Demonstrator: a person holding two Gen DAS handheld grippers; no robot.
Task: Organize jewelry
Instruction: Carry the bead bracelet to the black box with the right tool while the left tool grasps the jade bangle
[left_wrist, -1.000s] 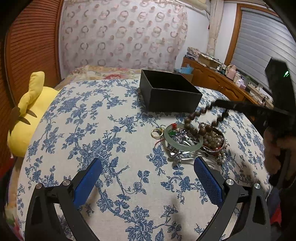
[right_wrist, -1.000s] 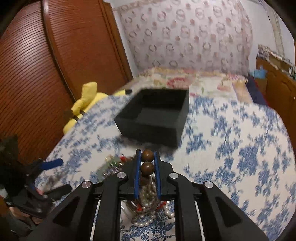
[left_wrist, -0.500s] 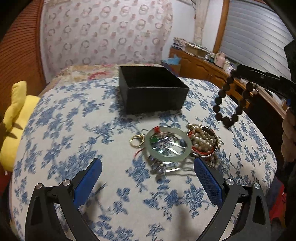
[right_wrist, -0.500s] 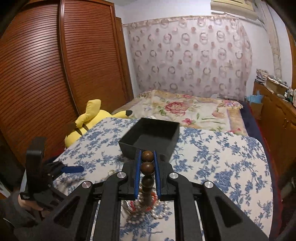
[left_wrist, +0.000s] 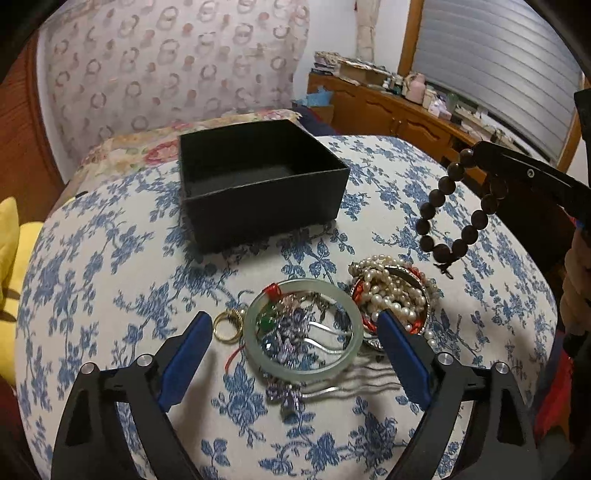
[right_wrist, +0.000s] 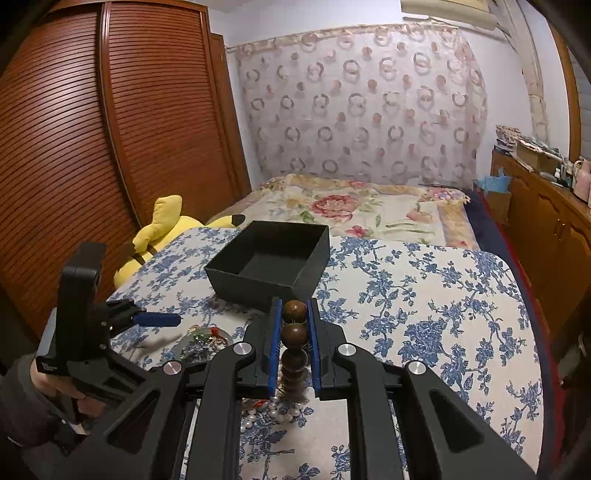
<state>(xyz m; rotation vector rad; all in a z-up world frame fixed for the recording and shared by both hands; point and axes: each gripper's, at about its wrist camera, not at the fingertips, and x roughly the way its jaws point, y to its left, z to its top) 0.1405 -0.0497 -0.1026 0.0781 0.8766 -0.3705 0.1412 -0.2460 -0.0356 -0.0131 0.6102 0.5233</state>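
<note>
Nearest us, our left gripper (left_wrist: 295, 332) had its fingers spread wide, having just closed a little, gripping nothing, above a pale green bangle (left_wrist: 303, 329) on the blue-flowered counter (left_wrist: 110, 258). A gold ring (left_wrist: 226, 327) lay just beside the bangle, and a heap of pearl strands (left_wrist: 389, 291) on its other side. Our right gripper (right_wrist: 294, 334) had its fingers clamped on a dark wooden bead bracelet (left_wrist: 448, 218), which hung clear of the counter. Beyond stood an open black box (left_wrist: 255, 184).
</note>
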